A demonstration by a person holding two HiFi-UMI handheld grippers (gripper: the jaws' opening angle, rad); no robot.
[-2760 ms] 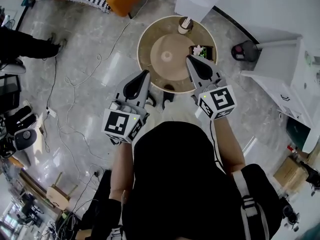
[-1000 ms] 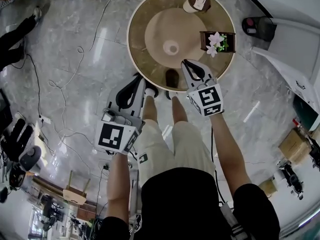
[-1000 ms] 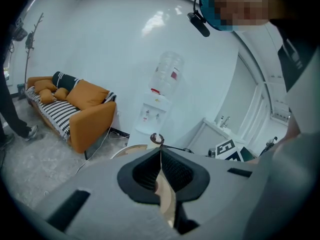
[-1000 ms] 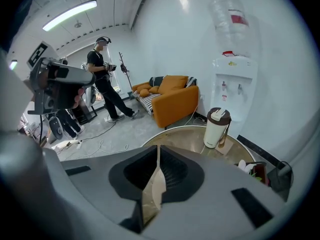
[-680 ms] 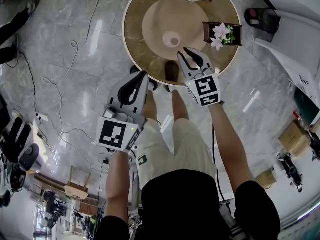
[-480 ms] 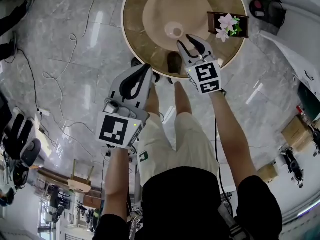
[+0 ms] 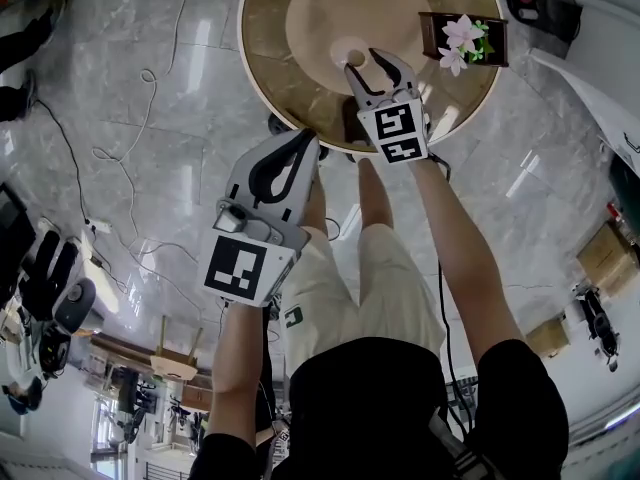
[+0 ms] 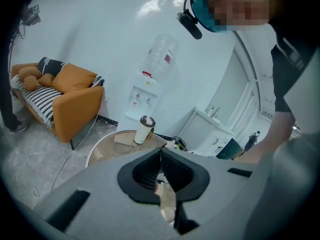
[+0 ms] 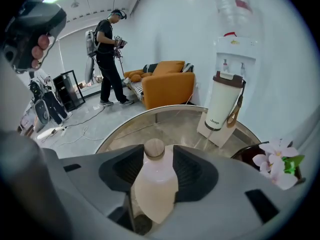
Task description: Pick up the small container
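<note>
The round table (image 7: 262, 86) is your reference. Your left gripper (image 7: 303, 140) hangs outside the table's near edge with its jaws closed on nothing; I judge that it has no work in this step. Your right gripper (image 7: 367, 66) is over the middle part of the table and tilted down. Its jaws have just been opening and stand wide. The small container (image 9: 154, 180) is upright on the table between them. The pads do not seem to press it yet, so this looks like the approach before the grip.
</note>
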